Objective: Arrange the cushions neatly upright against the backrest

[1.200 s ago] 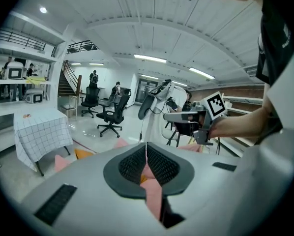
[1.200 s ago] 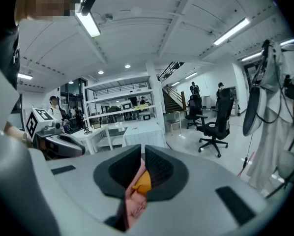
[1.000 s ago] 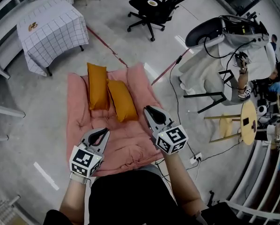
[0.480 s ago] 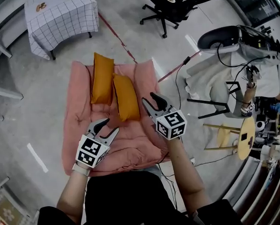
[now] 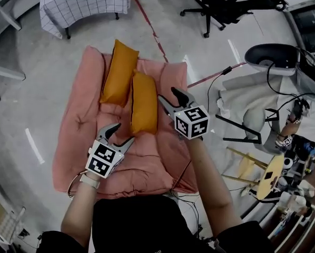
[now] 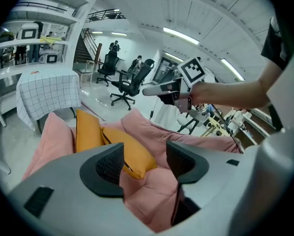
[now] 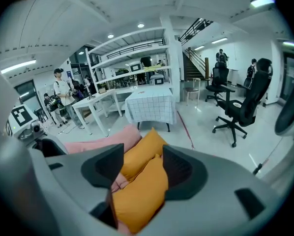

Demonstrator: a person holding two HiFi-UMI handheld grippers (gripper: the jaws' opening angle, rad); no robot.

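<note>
Two orange cushions lie side by side on a pink floor sofa (image 5: 78, 136): the far cushion (image 5: 118, 73) towards the backrest, the near cushion (image 5: 143, 103) beside it on the seat. My left gripper (image 5: 120, 135) hovers over the seat just left of the near cushion's front end. Its jaws are opening with nothing between them. My right gripper (image 5: 170, 99) hangs close to that cushion's right edge, jaws also opening and empty. Both cushions appear ahead in the left gripper view (image 6: 130, 154) and in the right gripper view (image 7: 139, 191), clear of the left gripper (image 6: 144, 163) and right gripper (image 7: 143, 166).
A table with a checked cloth (image 5: 84, 1) stands beyond the sofa. A black office chair (image 5: 226, 4) is at the back right. A grey draped machine (image 5: 273, 62), a yellow stool (image 5: 263, 170) and floor cables (image 5: 210, 88) crowd the right side. People stand by shelving (image 7: 63, 95).
Both grippers went from shut to open. They moved forward over the sofa, closer to the near cushion, and the head view swung further over the sofa.
</note>
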